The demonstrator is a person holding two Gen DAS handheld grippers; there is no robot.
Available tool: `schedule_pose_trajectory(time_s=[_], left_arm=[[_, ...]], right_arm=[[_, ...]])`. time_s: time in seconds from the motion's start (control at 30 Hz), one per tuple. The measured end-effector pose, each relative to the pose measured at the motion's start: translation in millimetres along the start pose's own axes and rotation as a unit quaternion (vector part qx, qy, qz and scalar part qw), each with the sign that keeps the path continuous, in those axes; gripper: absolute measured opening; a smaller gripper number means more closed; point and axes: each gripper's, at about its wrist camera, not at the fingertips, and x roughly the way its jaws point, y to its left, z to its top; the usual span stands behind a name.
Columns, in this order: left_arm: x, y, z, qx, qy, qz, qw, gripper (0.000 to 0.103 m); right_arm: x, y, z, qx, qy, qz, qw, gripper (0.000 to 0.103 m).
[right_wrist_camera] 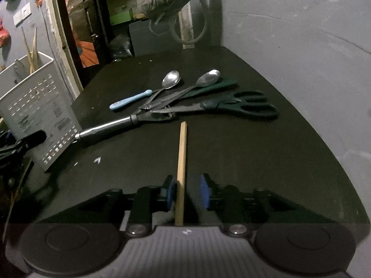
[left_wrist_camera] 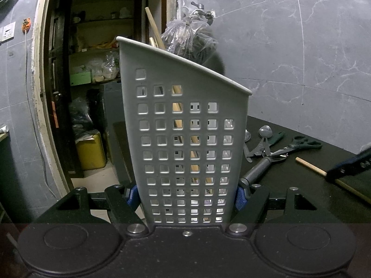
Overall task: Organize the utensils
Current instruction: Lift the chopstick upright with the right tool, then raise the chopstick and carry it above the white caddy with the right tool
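Chopstick [right_wrist_camera: 181, 162] between right claw [right_wrist_camera: 187, 195] pads — unclamped.

The near half of the black table [right_wrist_camera: 243, 162] lies bare beside the wooden chopstick [right_wrist_camera: 181, 153]. Farther back, scissors [right_wrist_camera: 243, 107], spoons [right_wrist_camera: 171, 78] and tongs [right_wrist_camera: 111, 125] crowd the middle; the utensil holder [right_wrist_camera: 39, 113] blocks the left edge.

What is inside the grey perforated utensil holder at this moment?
Wooden sticks stand in the utensil holder, poking above its rim and showing through the holes. The right wrist view shows a grey piece beside them. Its wall hides the bottom and anything shorter.
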Motion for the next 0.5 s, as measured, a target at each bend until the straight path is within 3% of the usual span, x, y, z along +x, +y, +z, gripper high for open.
schedule_pose_trajectory(time_s=[0.2,0.23,0.33,0.5], left_arm=[[0.0,-0.1,0.1,0.0,0.0,0.0,1.0,0.075],[0.1,-0.1,0.0,0.0,0.0,0.0,1.0,0.075],[0.1,-0.3,0.1,0.0,0.0,-0.001,1.0,0.075],[-0.5,0.9,-0.8,0.0,-0.001,-0.002,1.0,0.075]], right_arm=[[25.6,3.4,24.2,-0.018,0.01,0.005,1.0,0.034],[28.3,5.4,27.1,-0.023,0.013,0.003,1.0,0.033],[33.1,12.8,31.4,-0.045,0.02,-0.006,0.999,0.007],[34.3,11.5,36.2,-0.031,0.027,0.011,0.999,0.007]])
